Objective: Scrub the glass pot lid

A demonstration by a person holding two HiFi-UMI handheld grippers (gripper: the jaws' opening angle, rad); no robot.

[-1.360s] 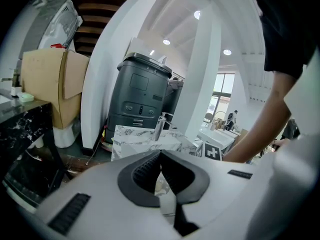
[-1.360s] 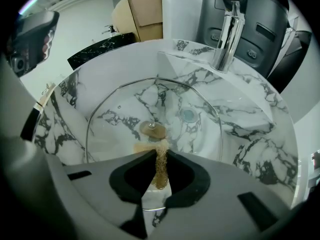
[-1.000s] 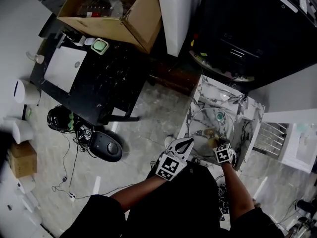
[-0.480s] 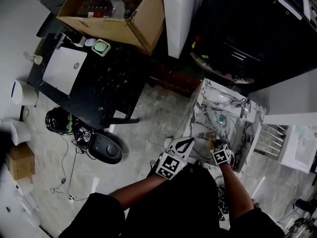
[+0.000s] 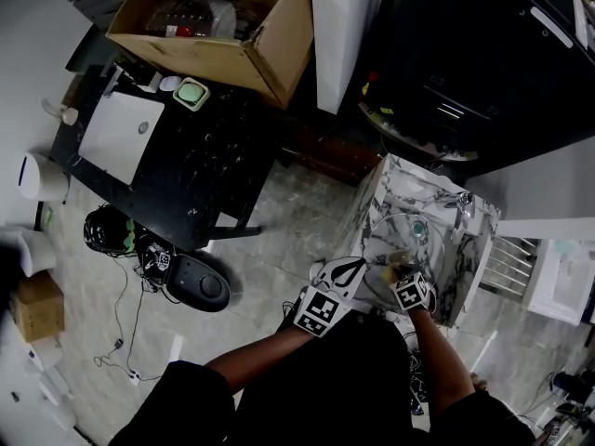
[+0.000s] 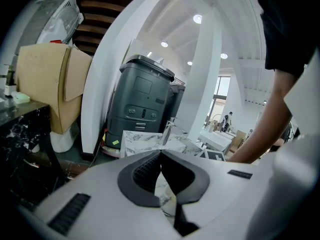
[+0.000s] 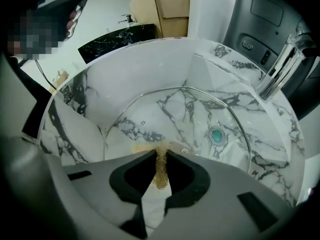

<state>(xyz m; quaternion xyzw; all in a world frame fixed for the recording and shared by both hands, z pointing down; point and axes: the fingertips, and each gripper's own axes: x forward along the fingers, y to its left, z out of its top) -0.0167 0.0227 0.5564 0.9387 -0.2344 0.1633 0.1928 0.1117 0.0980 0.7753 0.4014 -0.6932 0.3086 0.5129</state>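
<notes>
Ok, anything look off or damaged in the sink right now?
Nothing stands out. The glass pot lid leans in the marble sink, no cracks showing; the right gripper holds the golden scrubber against it.

Right gripper view: the lid's (image 7: 190,109) lower part and the scrubber's (image 7: 160,176) sides lie hidden behind the right gripper (image 7: 160,153), the faucet (image 7: 280,69) top is cut off at the edge; head view: scrubber too small to tell.
</notes>
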